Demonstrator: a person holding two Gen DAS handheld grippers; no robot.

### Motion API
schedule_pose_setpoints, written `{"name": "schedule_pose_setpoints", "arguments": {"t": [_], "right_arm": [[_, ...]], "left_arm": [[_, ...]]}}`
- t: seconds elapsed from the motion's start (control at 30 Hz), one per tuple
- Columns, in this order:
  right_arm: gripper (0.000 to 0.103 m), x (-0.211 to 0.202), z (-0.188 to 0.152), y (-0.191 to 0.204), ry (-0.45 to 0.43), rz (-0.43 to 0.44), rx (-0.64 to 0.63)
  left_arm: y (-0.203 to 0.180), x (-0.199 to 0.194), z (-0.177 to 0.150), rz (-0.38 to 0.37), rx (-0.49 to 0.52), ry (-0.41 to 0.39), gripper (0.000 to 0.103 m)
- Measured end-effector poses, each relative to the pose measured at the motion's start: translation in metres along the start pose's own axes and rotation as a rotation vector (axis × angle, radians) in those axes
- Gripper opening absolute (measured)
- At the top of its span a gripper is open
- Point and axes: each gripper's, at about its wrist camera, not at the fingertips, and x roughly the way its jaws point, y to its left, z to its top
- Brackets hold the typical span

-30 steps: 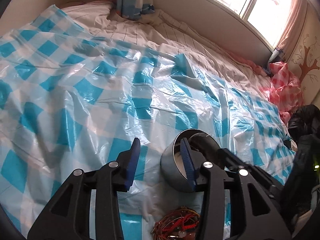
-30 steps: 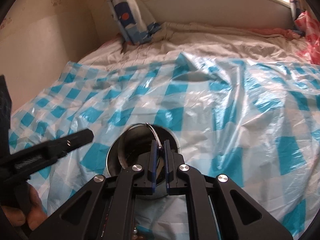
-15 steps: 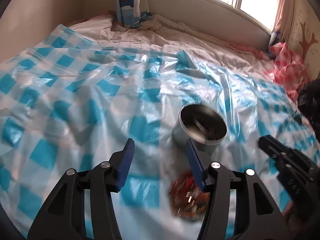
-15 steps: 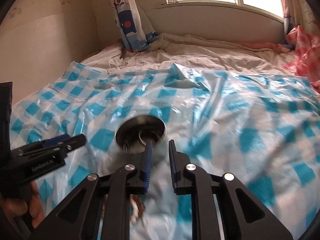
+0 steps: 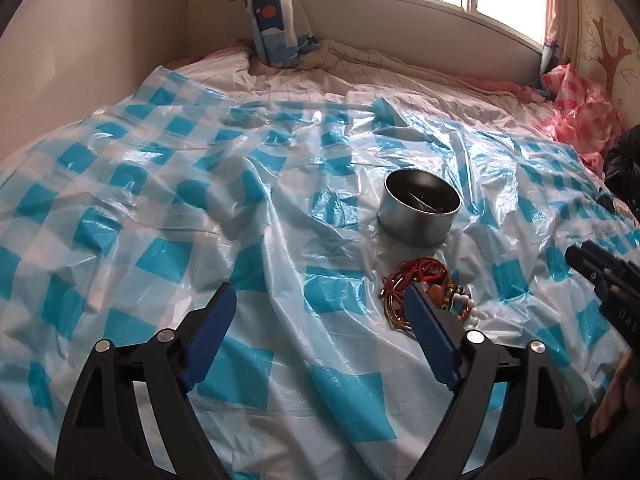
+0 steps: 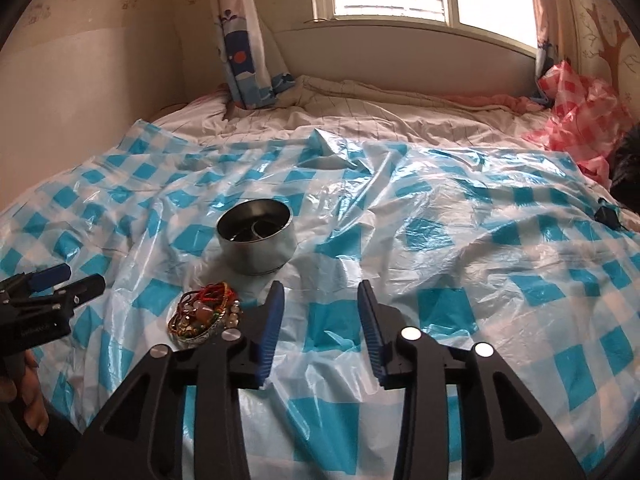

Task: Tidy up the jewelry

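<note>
A round metal tin (image 5: 419, 213) stands on the blue-and-white checked plastic sheet (image 5: 160, 208); it also shows in the right wrist view (image 6: 256, 237) with thin metal rings inside. A pile of red, brown and beaded bracelets (image 5: 428, 292) lies just in front of the tin, seen again in the right wrist view (image 6: 206, 313). My left gripper (image 5: 320, 304) is open and empty, its right finger (image 5: 430, 332) partly covering the pile. My right gripper (image 6: 320, 300) is open and empty, to the right of the pile and in front of the tin.
The sheet covers a bed with a striped duvet (image 6: 360, 116) behind. A wall (image 5: 80, 40) runs along the left, a window sill (image 6: 400, 52) at the back. A pink checked bag (image 6: 580, 116) and a dark object (image 5: 624, 168) lie at the right edge.
My right gripper has let go of a thin metal ring over the tin and opened. Both grippers have pulled back from the tin; the left one has opened wider.
</note>
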Motion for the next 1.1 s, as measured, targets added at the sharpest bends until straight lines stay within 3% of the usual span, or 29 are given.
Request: {"name": "schedule_pose_setpoints", "arguments": {"t": [0.07, 0.6, 0.77, 0.87, 1.0, 1.1], "right_arm": [[0.044, 0.001, 0.000, 0.005, 0.002, 0.003, -0.020], [0.049, 0.006, -0.002, 0.013, 0.011, 0.012, -0.040], [0.049, 0.009, -0.003, 0.015, 0.020, 0.023, -0.050], [0.052, 0.012, -0.004, 0.016, 0.032, 0.025, -0.051], [0.052, 0.024, -0.004, 0.020, 0.071, 0.061, -0.058], [0.052, 0.036, -0.004, 0.023, 0.107, 0.071, -0.067]], "left_arm": [[0.002, -0.002, -0.001, 0.005, -0.009, -0.021, 0.090], [-0.011, 0.003, 0.001, 0.026, 0.037, -0.014, 0.092], [-0.013, 0.013, 0.003, -0.069, 0.007, 0.009, 0.092], [-0.027, 0.027, 0.007, -0.103, 0.052, 0.028, 0.092], [-0.048, 0.053, 0.013, -0.121, 0.106, 0.074, 0.092], [-0.056, 0.071, 0.014, -0.125, 0.120, 0.116, 0.085]]}}
